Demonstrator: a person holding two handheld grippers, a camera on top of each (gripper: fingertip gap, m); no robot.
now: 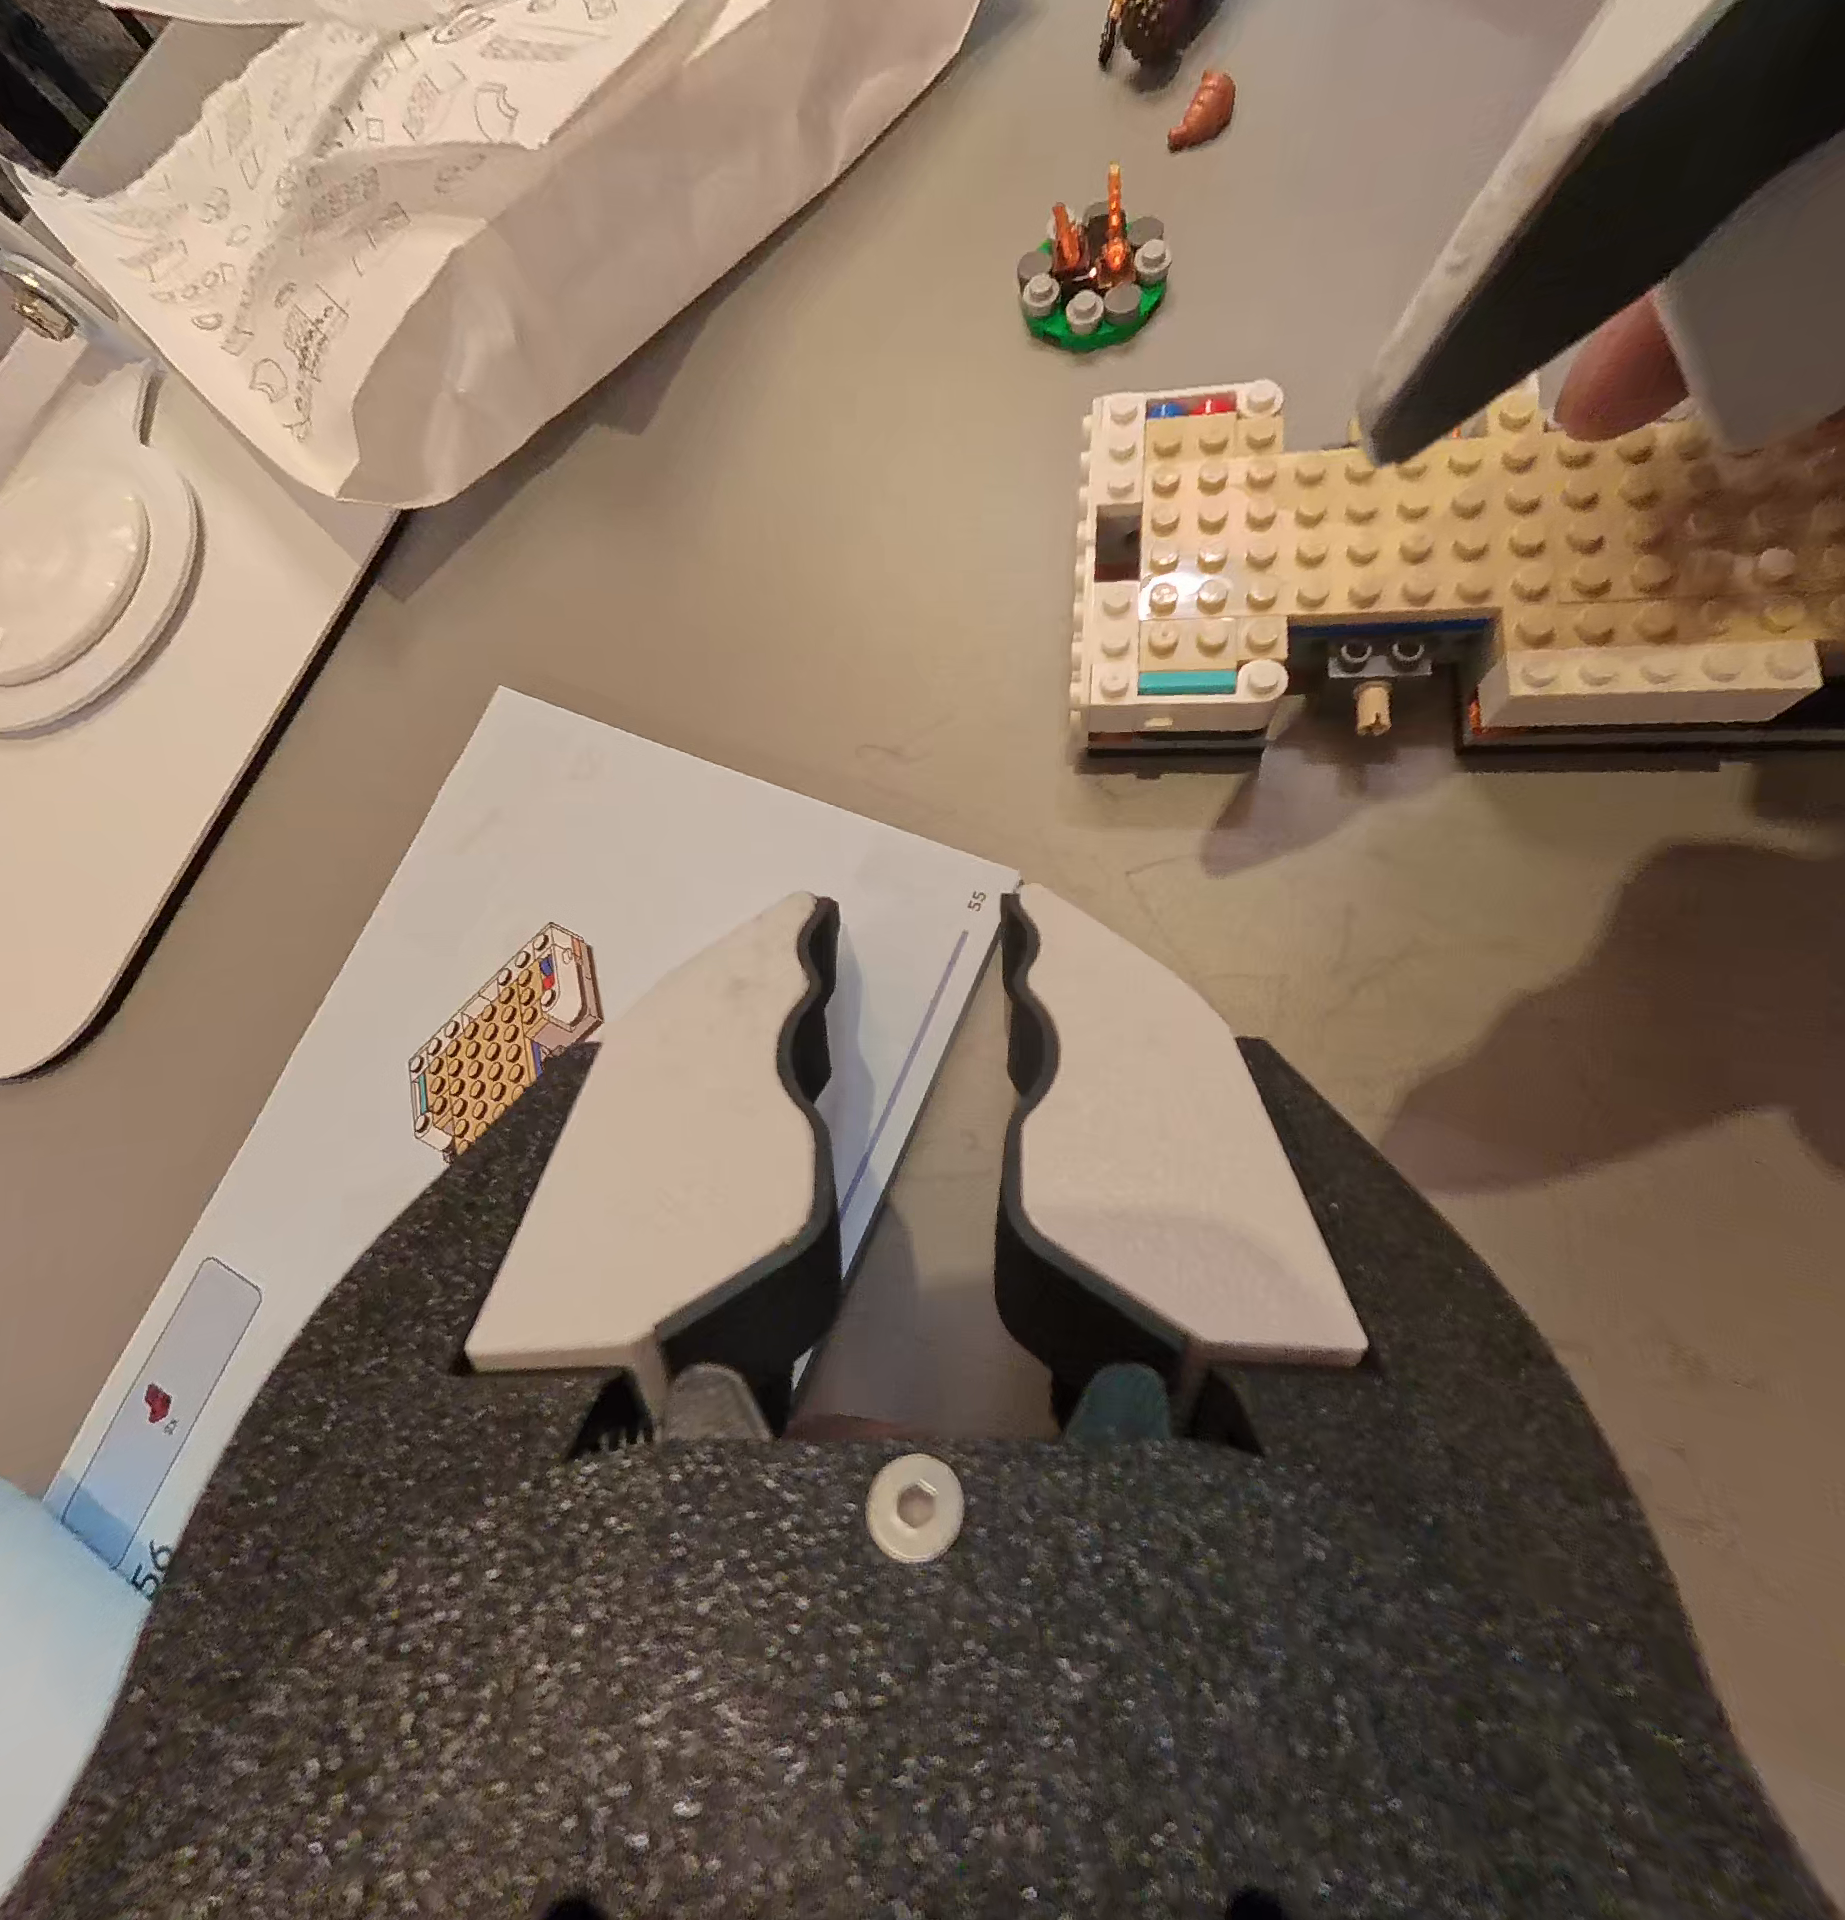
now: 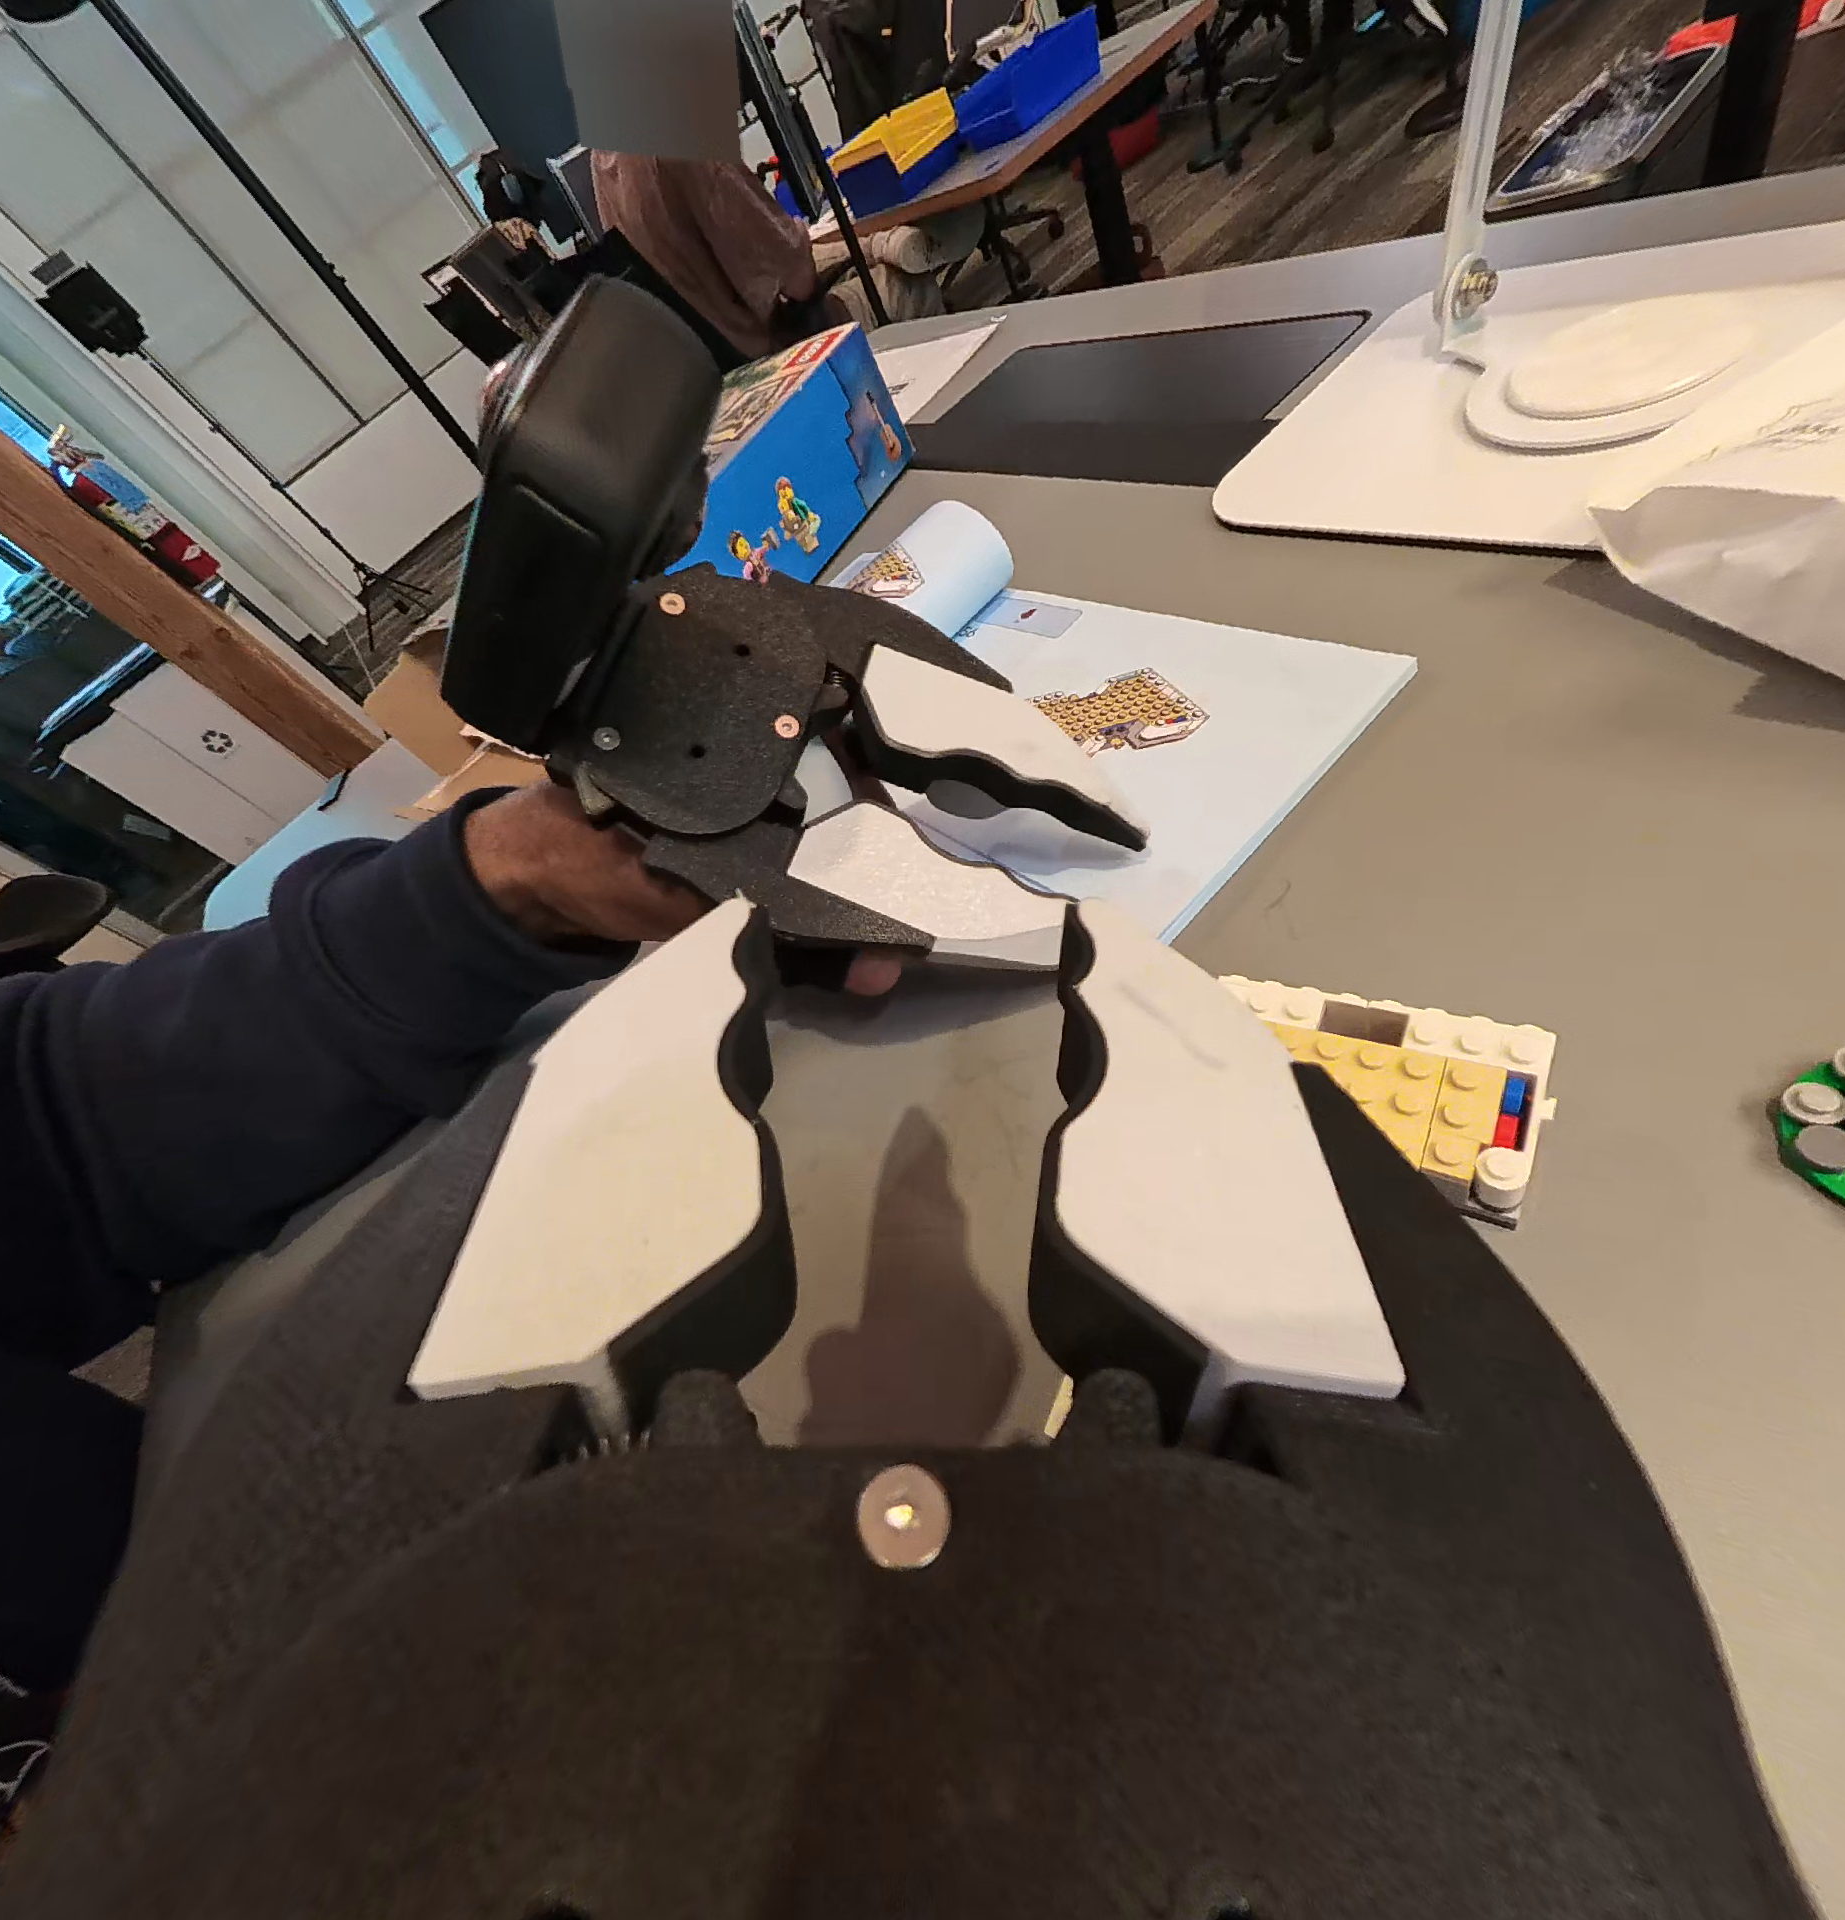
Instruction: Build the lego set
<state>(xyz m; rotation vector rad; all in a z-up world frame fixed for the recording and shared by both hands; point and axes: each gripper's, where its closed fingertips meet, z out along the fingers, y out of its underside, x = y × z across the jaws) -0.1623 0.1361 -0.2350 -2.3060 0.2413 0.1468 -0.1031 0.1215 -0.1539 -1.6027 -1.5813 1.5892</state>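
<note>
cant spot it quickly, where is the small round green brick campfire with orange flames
In the left wrist view the round green brick campfire stands on the grey table, just beyond the tan and white brick build and right of the crumpled white paper bag.

Both grippers open, nothing held

Left gripper (image 1: 918,914) has parted fingers; right gripper (image 2: 907,925), wider apart, sits beside it, each hand-held.

Glossy plastic brick model (image 1: 1365,540); matt paper booklet (image 1: 627,831).
</note>
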